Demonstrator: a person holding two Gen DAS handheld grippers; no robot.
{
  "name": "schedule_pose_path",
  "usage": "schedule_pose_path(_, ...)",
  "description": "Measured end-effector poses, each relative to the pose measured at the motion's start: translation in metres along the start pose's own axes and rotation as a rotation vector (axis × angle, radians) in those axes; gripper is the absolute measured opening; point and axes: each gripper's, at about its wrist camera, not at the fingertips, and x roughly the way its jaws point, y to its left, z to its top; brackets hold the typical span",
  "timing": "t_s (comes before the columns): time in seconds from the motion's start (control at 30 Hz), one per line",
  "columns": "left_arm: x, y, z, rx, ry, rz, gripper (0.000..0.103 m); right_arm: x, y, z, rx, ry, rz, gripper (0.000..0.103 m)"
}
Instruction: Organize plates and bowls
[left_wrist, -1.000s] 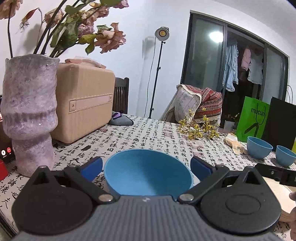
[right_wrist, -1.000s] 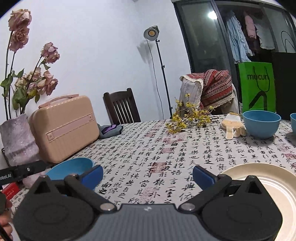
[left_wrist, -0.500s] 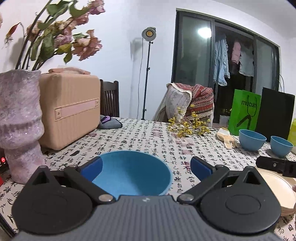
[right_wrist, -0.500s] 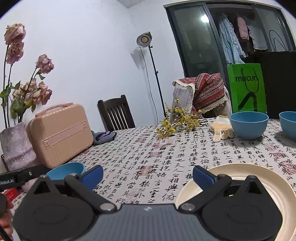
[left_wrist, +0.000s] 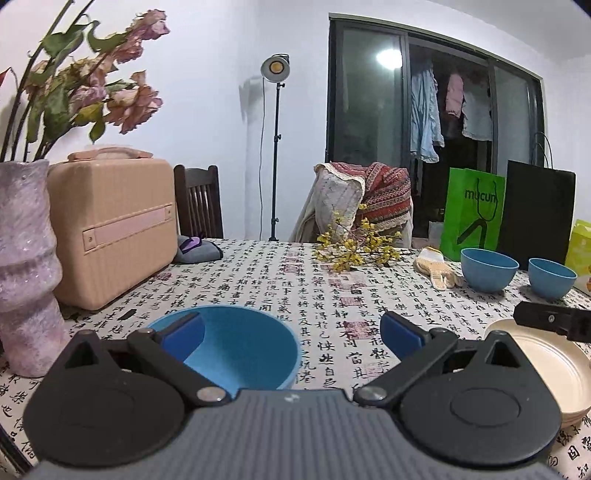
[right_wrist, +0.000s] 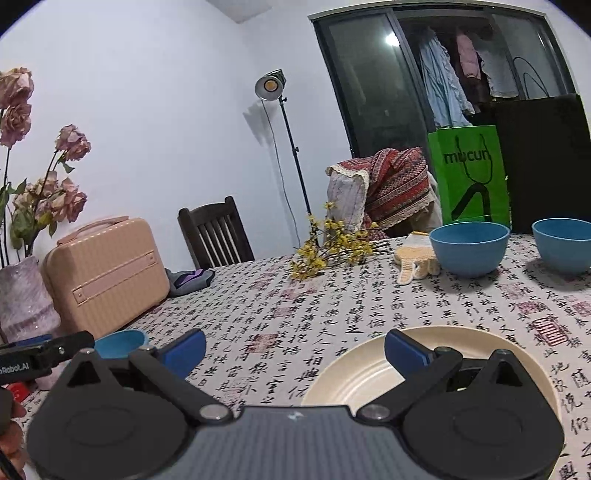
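A blue bowl (left_wrist: 236, 350) stands on the patterned tablecloth just ahead of my left gripper (left_wrist: 291, 328). That gripper is open: its left pad (left_wrist: 184, 328) hangs over the bowl's inside and its right pad is outside the rim. Cream plates (left_wrist: 546, 373) lie stacked to the right. My right gripper (right_wrist: 295, 347) is open and empty, its right pad (right_wrist: 406, 349) over the top cream plate (right_wrist: 362, 373). Two more blue bowls (right_wrist: 469, 247) (right_wrist: 565, 243) sit at the far right. The near blue bowl (right_wrist: 122, 341) shows at the left of the right wrist view.
A pink hard case (left_wrist: 110, 229) and a purple vase (left_wrist: 26, 266) with dried roses stand at the left. A yellow flower sprig (left_wrist: 354, 247), a knitted glove (left_wrist: 436, 266) and a grey cloth (left_wrist: 195, 249) lie farther back. Green and black bags (left_wrist: 474, 210) stand behind the far bowls.
My left gripper has drifted right, so the near bowl now sits under its left finger rather than centred. My right gripper has also swung right, over the cream plate. Both stayed open.
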Motion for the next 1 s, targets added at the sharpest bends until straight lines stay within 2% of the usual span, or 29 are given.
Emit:
schedule_pose_path(0.33,0.005,-0.016,0.003,-0.019,0.018,-0.042,0.103,-0.010,-0.015,0.007,0.007,-0.025,-0.008,0.103)
schedule_pose_path(1.0,0.018,-0.055,0.014,0.024,0.011,-0.104,0.103,-0.023,-0.046,0.018,0.022,-0.063,-0.056,0.103)
